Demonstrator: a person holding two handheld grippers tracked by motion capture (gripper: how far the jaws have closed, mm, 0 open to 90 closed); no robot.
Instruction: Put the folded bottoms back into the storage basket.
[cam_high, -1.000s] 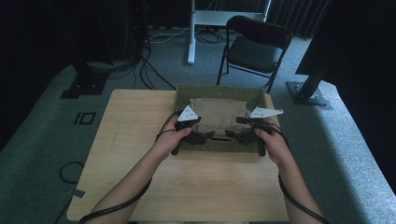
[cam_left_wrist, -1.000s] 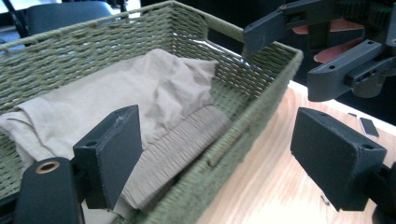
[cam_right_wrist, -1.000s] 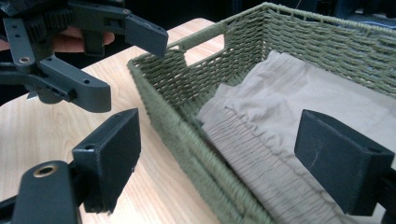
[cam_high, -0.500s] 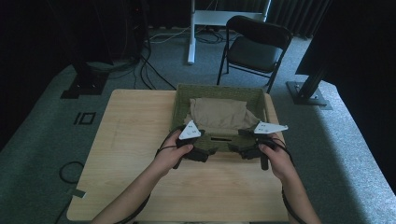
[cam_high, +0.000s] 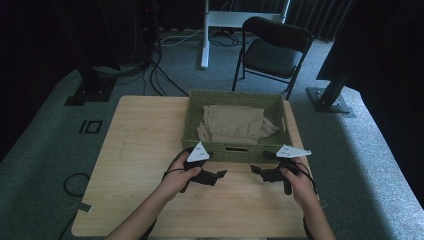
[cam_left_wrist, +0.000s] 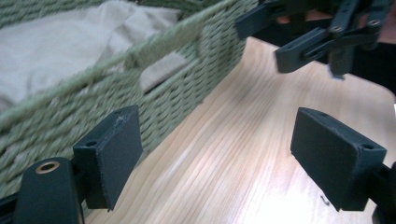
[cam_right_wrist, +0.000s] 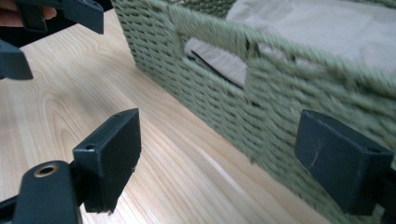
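High view puts my left gripper (cam_high: 220, 175) and right gripper (cam_high: 256, 170) low over the table (cam_high: 140, 150), both spread and empty. At twelve o'clock sits the woven basket (cam_high: 192, 125), holding what seems beige cloth (cam_high: 232, 122).

one woven basket (cam_high: 235, 150); one beige cloth (cam_high: 235, 123) inside; two grippers, left gripper (cam_high: 221, 175) plus right gripper (cam_high: 255, 170); one table (cam_high: 145, 145); one chair (cam_high: 272, 50)

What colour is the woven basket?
Green; the basket shows best in the right gripper view.
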